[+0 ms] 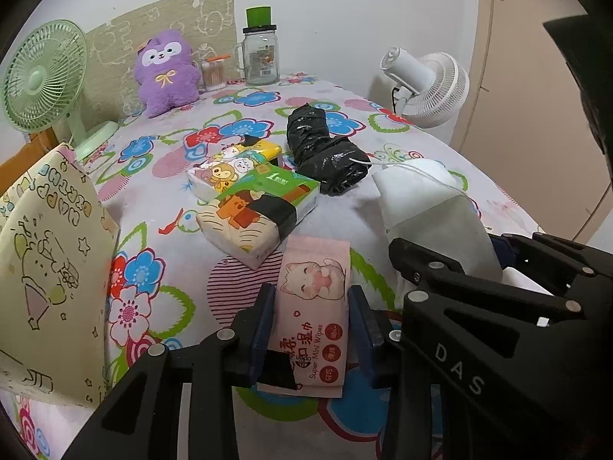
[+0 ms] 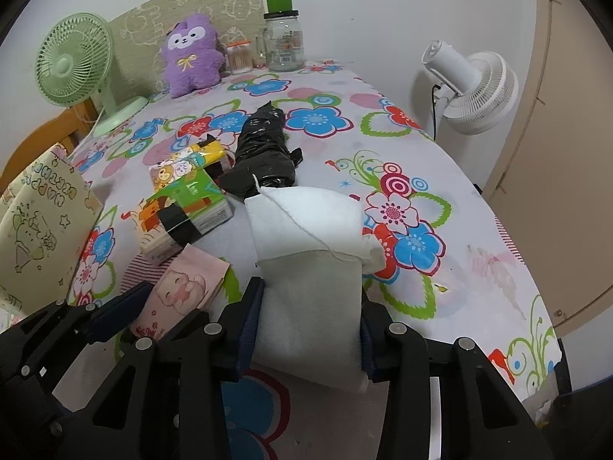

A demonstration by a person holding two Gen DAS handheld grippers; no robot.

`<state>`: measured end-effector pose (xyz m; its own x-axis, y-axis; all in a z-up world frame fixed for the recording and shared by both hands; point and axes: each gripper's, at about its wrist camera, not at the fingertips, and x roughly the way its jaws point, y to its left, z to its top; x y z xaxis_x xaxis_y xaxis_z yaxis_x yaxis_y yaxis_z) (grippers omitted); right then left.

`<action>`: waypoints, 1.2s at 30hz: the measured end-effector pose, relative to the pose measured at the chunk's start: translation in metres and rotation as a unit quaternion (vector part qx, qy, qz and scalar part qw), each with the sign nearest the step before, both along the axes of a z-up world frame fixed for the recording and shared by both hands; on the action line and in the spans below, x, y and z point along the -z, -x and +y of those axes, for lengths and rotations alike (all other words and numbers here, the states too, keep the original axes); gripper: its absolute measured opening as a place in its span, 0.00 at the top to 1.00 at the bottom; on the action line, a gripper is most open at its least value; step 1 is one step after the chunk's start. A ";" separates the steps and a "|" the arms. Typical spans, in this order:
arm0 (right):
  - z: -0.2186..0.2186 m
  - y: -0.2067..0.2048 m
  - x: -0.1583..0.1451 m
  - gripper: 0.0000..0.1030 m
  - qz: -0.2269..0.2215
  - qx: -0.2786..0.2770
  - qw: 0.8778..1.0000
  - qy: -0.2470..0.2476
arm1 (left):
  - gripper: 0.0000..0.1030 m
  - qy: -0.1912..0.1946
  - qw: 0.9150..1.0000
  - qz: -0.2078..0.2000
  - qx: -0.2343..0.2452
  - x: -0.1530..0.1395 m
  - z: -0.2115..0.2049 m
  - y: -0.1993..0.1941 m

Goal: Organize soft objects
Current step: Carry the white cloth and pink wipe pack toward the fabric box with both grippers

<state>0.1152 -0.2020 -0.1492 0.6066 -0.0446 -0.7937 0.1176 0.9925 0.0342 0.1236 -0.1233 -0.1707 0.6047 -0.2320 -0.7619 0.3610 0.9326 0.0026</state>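
Two grippers work side by side over the flowered tablecloth [image 2: 440,161], each with something pinched between its jaws. The left gripper [image 1: 311,329] grips a pink wet-wipes pack [image 1: 314,306] printed with a cartoon cat, one finger pressed against each long edge of the pack. The right gripper [image 2: 311,329] clamps a white fabric pouch [image 2: 310,268] in the same way; a thin white thread trails across the pouch's upper part. Taking the green tissue pack [image 1: 260,211] with its black band as the landmark: the wipes pack lies just in front of it, its far end touching or nearly touching the tissue pack's near corner. The white pouch sits to the right of the green pack, apart from it. A yellow tissue pack [image 1: 233,165] with cartoon animals lies directly behind the green one, touching it. A black plastic-wrapped bundle [image 1: 325,149] lies behind and to the right of it. A cream paper bag [image 1: 49,268] with doodle drawings stands to its left at the table edge. Far behind the green pack, by the wall, are a purple plush toy [image 1: 166,73], a glass jar [image 1: 260,57] with a green cap, and a green fan [image 1: 42,76]; a white fan [image 1: 429,88] stands off the table's far right edge.
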 end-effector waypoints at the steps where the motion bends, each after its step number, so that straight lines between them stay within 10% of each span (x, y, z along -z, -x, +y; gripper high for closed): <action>1: 0.000 0.001 -0.001 0.56 -0.001 0.000 1.000 0.000 | 0.63 -0.001 1.000 -0.001 0.000 0.000 0.000 0.001; 36: 0.020 0.044 -0.066 0.56 -0.069 -0.003 0.998 0.003 | 0.63 0.007 0.998 -0.068 -0.013 -0.064 0.017 0.043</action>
<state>0.0710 -0.1818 -0.0828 0.7103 -0.0460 -0.7024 0.1069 0.9933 0.0431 0.0805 -0.1065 -0.1069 0.7090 -0.2236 -0.6688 0.3330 0.9422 0.0379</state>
